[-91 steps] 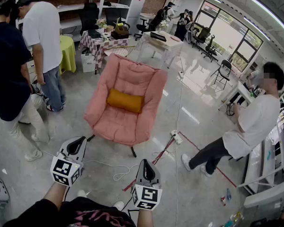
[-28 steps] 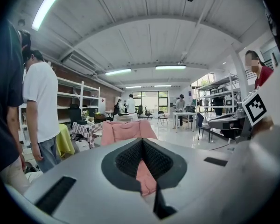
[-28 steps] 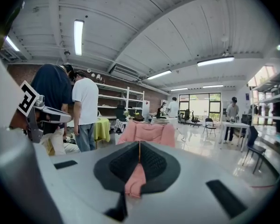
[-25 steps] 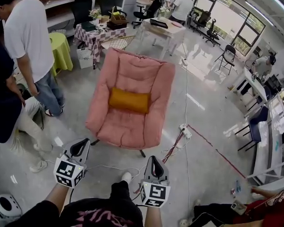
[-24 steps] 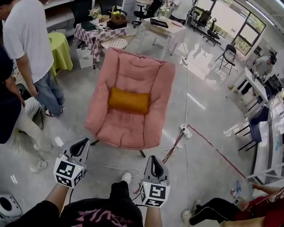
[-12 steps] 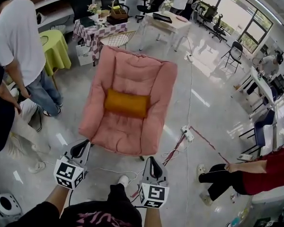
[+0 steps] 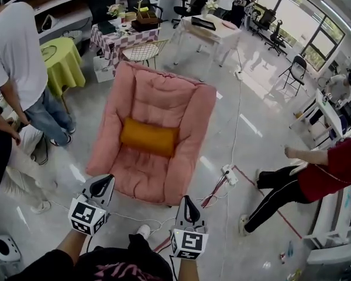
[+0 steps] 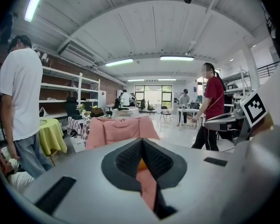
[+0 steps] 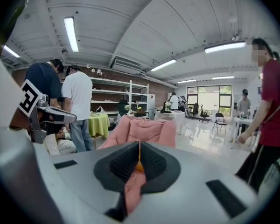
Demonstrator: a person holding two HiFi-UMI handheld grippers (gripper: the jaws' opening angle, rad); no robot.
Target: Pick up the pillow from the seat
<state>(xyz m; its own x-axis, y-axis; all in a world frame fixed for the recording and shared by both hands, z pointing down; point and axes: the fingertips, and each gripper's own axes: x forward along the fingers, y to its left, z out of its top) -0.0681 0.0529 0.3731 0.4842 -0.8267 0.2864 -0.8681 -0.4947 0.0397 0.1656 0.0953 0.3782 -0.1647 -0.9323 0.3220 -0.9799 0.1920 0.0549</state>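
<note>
Orange pillow [image 7: 148, 137] nearer, seemingly untouched.

A person in a white shirt [image 7: 14, 51] stands on my left by a green table [image 7: 61, 62]; a power strip [image 7: 229, 175] lies on the floor to my right.

Left gripper [image 7: 105, 180], right gripper [image 7: 187, 199]: pale grey shells, each carrying cube with black-and-white square markers behind jaws; black ribbed pads [image 8: 126, 158] lining jaws. Person wearing black top [image 7: 88, 268] showing pink print, white shoe [image 7: 142, 232].
</note>
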